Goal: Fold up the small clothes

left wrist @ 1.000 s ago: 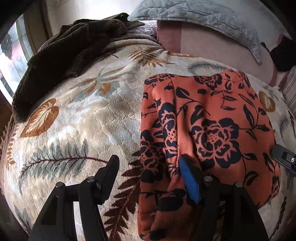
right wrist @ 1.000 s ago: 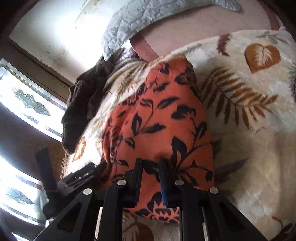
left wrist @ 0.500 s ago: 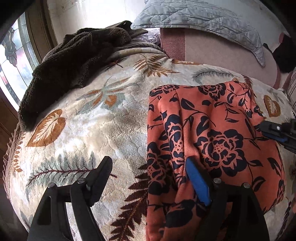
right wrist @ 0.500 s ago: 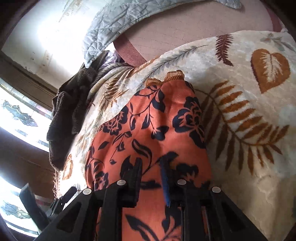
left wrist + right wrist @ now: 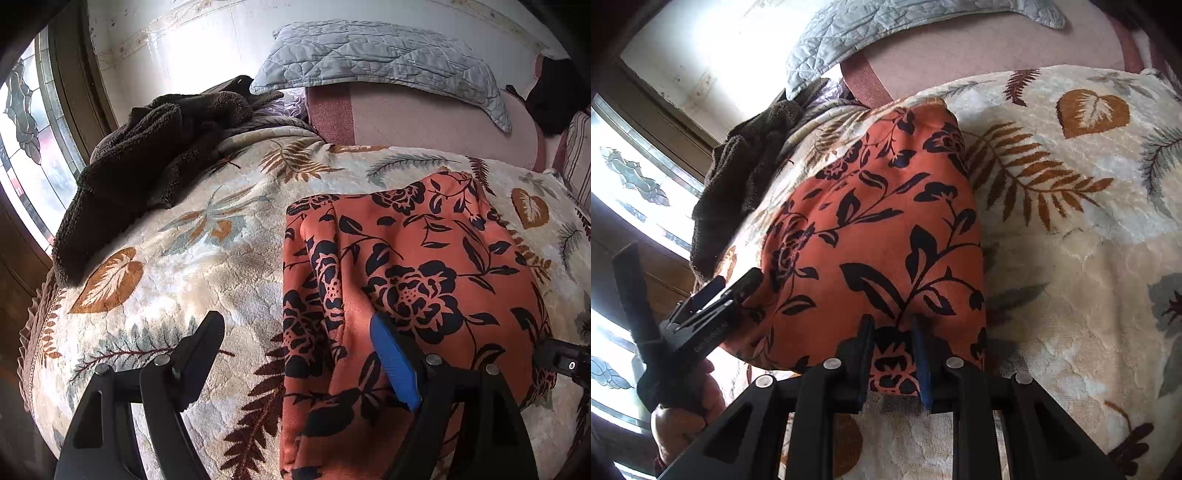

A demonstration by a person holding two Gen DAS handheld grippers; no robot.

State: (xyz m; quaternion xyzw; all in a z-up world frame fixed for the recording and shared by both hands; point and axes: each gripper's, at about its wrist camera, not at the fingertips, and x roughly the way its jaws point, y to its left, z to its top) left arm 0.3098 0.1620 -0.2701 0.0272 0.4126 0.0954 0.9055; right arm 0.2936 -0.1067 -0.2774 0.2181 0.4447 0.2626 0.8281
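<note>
Two grippers: your right gripper (image 5: 892,354) pinches the soft, limp orange floral garment's (image 5: 424,266) lower-frame edge; left gripper (image 5: 295,354) gapes wide, holding nothing.

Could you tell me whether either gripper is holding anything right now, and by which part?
The right gripper pinches the orange floral garment at its near edge. The left gripper is open, holding nothing.

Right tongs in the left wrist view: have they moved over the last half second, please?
Yes: the right tongs have drawn nearer the camera, away from the brown leaf print.
</note>
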